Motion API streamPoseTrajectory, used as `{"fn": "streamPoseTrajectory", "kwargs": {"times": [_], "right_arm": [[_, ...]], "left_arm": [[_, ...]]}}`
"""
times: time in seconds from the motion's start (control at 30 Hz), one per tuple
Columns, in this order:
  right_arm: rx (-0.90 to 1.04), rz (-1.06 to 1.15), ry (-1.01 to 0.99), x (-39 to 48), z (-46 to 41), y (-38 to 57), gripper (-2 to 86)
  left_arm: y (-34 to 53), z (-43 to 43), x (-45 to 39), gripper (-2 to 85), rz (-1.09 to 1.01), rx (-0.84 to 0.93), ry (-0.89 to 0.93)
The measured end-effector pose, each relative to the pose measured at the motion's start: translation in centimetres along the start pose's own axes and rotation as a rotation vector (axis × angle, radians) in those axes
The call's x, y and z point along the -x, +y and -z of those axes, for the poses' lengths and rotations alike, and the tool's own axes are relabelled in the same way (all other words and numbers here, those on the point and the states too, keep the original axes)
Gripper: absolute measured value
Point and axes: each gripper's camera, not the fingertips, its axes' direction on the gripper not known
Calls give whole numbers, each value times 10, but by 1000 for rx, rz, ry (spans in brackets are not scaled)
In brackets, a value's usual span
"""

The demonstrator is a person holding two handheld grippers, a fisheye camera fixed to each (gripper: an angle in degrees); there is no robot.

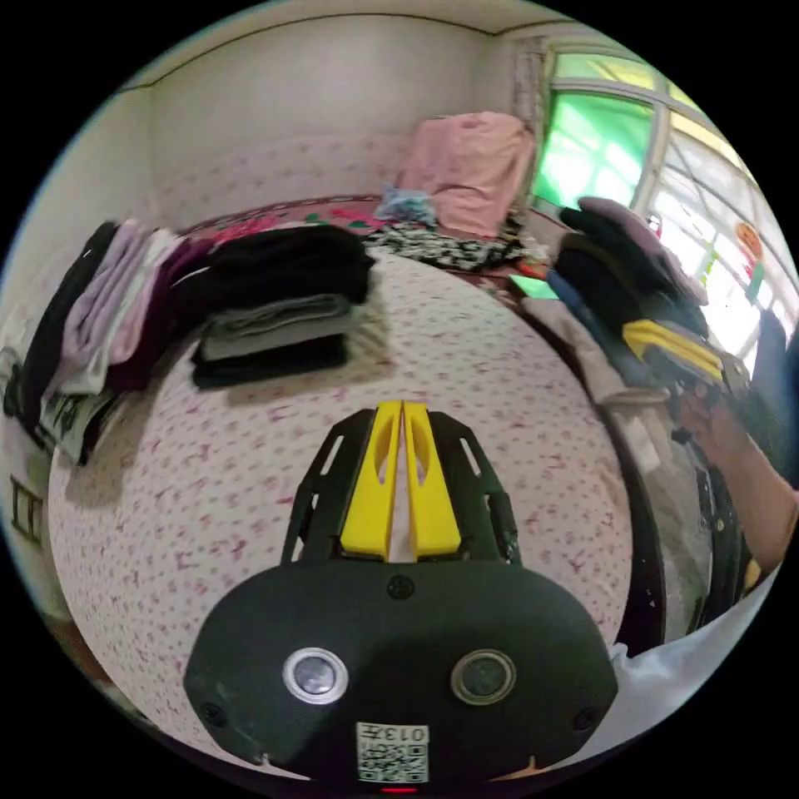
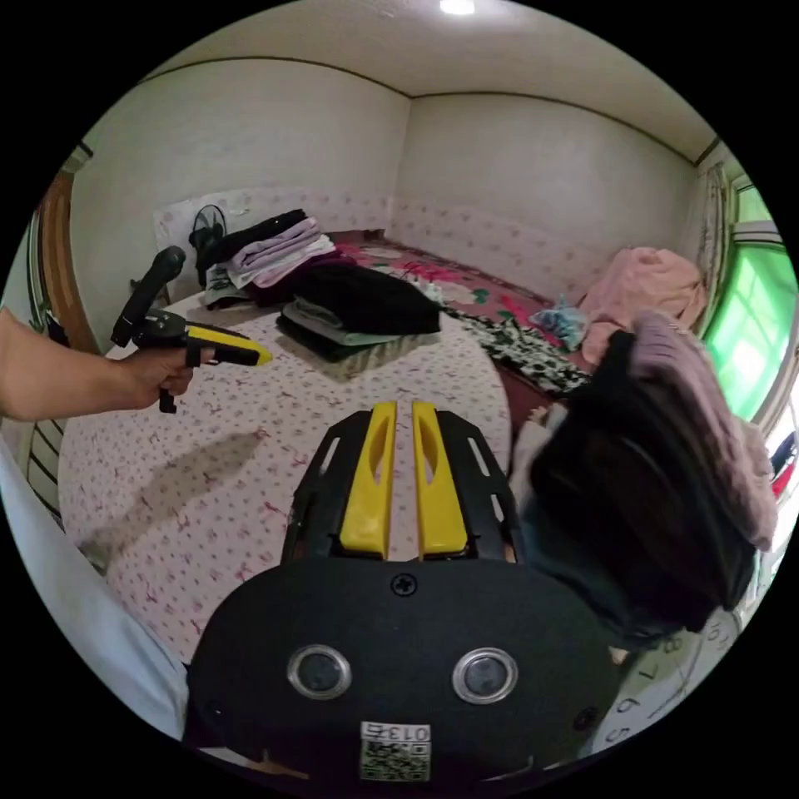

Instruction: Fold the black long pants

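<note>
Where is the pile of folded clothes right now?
The folded pile sits on the far side of the dotted table in the left gripper view, beside the leaning row of clothes, beyond the left gripper.

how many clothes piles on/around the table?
3. A folded stack at the table's far side; a leaning row behind it at the far edge; an unfolded heap beside the table near the right hand-held gripper. More may be hidden behind the heap.
</note>
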Motion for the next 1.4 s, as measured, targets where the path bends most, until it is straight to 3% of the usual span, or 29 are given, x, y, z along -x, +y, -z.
{"fn": "streamPoseTrajectory", "kwargs": {"times": [0.2,0.4,0.53,0.67,0.83,0.97,1.13,1.23,1.3,1.37,1.4], "right_arm": [[54,4,-121,60,-103,-63,94],[181,-81,-159,91,-209,-121,112],[274,-128,-96,103,-244,-141,71],[200,-43,31,122,-231,-162,39],[29,-74,98,134,-181,-201,29],[-222,-34,21,165,-104,-186,28],[-354,-49,-213,212,-47,-91,28],[-230,-200,-384,235,-57,-15,30],[12,-304,-379,255,-81,29,31],[382,-374,-330,291,-115,82,31],[429,-371,-341,300,-120,92,31]], "left_arm": [[-27,30,155,94,106,-32,-166],[-78,34,233,127,3,-41,-4],[-94,40,264,104,-38,4,58],[-103,70,291,53,-43,0,114],[-105,182,320,34,-90,-275,218],[-66,276,331,34,-237,-404,316],[44,358,329,39,-458,-335,507],[106,344,329,40,-419,-156,636],[143,314,330,38,-304,30,651],[179,294,325,36,-292,159,642],[198,290,324,35,-264,190,623]]}}
